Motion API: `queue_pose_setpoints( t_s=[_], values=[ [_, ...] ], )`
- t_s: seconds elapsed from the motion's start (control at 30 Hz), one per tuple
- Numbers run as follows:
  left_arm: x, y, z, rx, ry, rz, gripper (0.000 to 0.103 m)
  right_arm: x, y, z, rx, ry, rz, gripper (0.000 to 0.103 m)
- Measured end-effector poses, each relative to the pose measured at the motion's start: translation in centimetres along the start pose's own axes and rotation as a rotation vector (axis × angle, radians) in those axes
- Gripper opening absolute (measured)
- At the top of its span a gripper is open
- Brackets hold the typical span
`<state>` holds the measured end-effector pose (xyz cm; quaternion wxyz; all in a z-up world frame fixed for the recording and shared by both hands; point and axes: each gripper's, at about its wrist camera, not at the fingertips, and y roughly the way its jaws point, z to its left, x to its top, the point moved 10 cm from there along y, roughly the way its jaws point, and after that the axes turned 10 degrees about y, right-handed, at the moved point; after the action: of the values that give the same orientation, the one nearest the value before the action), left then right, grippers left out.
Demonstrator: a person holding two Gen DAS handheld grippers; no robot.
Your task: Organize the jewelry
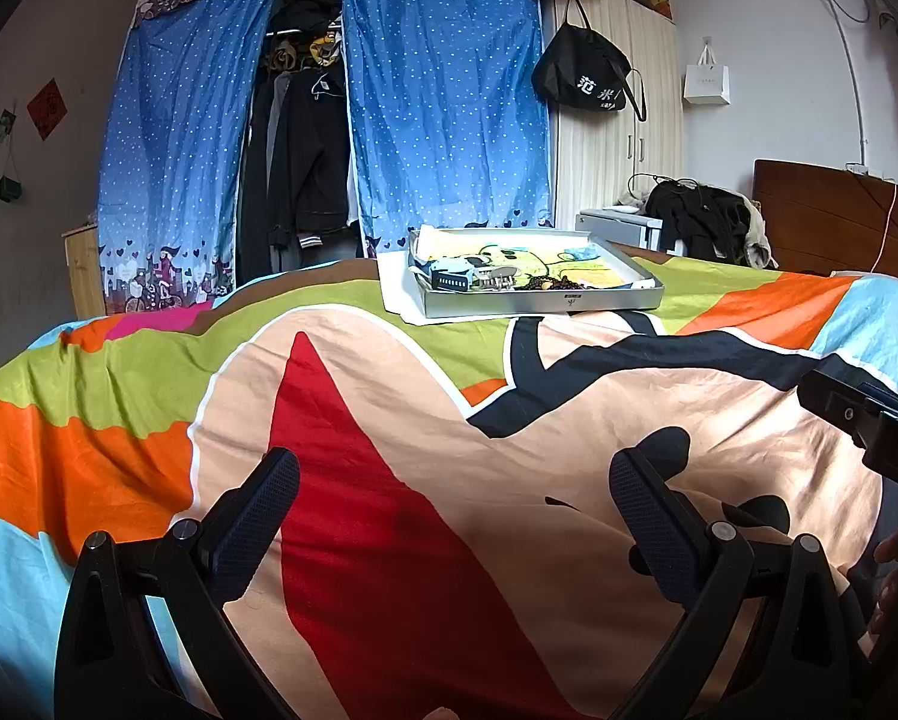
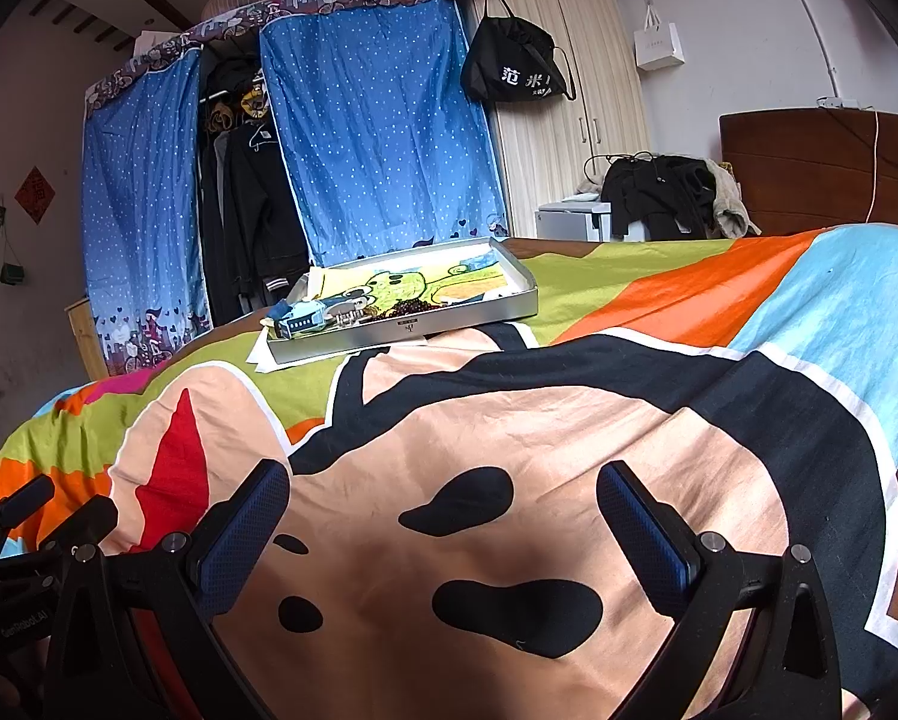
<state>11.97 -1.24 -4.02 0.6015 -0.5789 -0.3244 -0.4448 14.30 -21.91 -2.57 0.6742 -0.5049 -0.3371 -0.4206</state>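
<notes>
A shallow silver tin tray (image 1: pixel 605 301) (image 2: pixel 479 315) sits far ahead on the colourful bed cover. In its near left end lie a blue watch-like piece (image 1: pixel 449 281) (image 2: pixel 300 319), a silver clasp piece (image 1: pixel 496 281) (image 2: pixel 346 317) and a dark bead string (image 1: pixel 554 283) (image 2: pixel 410 306). My left gripper (image 1: pixel 455 483) is open and empty, low over the cover, well short of the tray. My right gripper (image 2: pixel 443 492) is open and empty too, also far from the tray. The left gripper shows at the right wrist view's lower left edge (image 2: pixel 35 516).
White paper (image 1: pixel 398 294) lies under the tray. Behind the bed stand a blue dotted cloth wardrobe (image 1: pixel 443 114) with dark clothes, a pale cabinet with a black bag (image 1: pixel 581 81), and a wooden headboard (image 1: pixel 833 216) at right. The bed cover (image 1: pixel 389 420) spans the whole foreground.
</notes>
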Motion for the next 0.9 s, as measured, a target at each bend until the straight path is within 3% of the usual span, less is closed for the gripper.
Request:
queue_pose_setpoints(
  t_s=[0.9],
  values=[
    [-0.35,0.19,0.23,-0.001,0.018,0.010,0.101,-0.63,-0.11,0.37,-0.004,0.006,0.007,0.103]
  ],
)
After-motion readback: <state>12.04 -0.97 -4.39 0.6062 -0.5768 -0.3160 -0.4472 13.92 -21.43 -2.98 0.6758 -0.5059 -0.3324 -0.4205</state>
